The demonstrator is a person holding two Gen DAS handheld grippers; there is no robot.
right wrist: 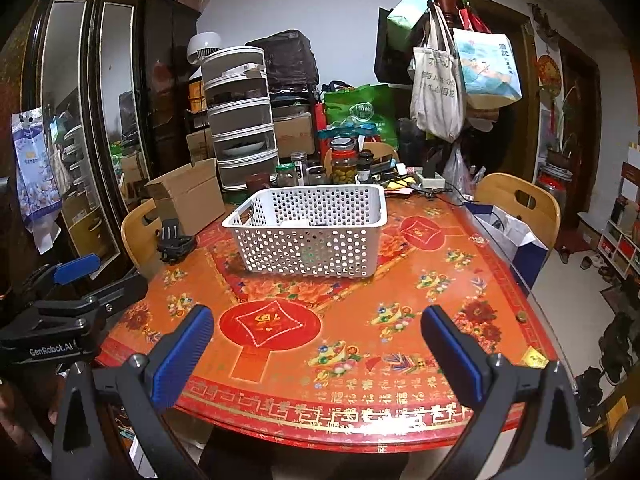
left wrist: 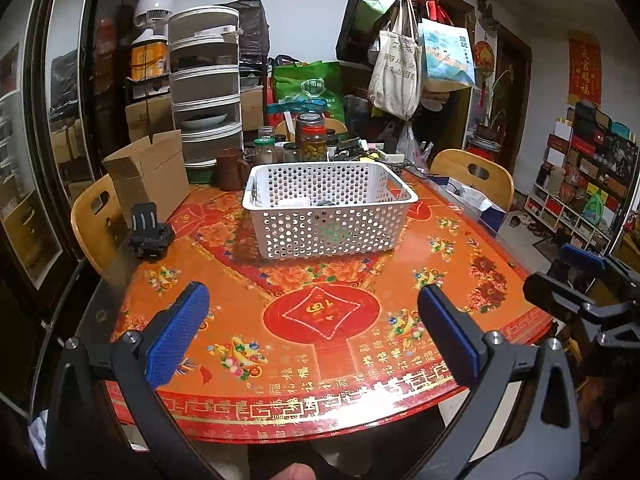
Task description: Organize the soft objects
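Note:
A white perforated basket (left wrist: 340, 236) stands on the orange patterned table (left wrist: 320, 360), also in the right wrist view (right wrist: 308, 248). Small items lie inside it: something white (left wrist: 294, 202), something dark, and something green seen through the holes (left wrist: 334, 234). I cannot tell what they are. My left gripper (left wrist: 312, 332) is open and empty, held above the table's near edge. My right gripper (right wrist: 316, 354) is open and empty, beside it on the right. The right gripper shows at the right of the left wrist view (left wrist: 580, 280); the left gripper shows at the left of the right wrist view (right wrist: 68, 292).
A black camera mount (left wrist: 150, 236) sits at the table's left edge. A cardboard box (left wrist: 152, 176), jars (left wrist: 314, 144), a stacked food cover (left wrist: 206, 84) and clutter line the far side. Wooden chairs (left wrist: 476, 176) stand around the table. A coat rack with bags (left wrist: 404, 64) stands behind.

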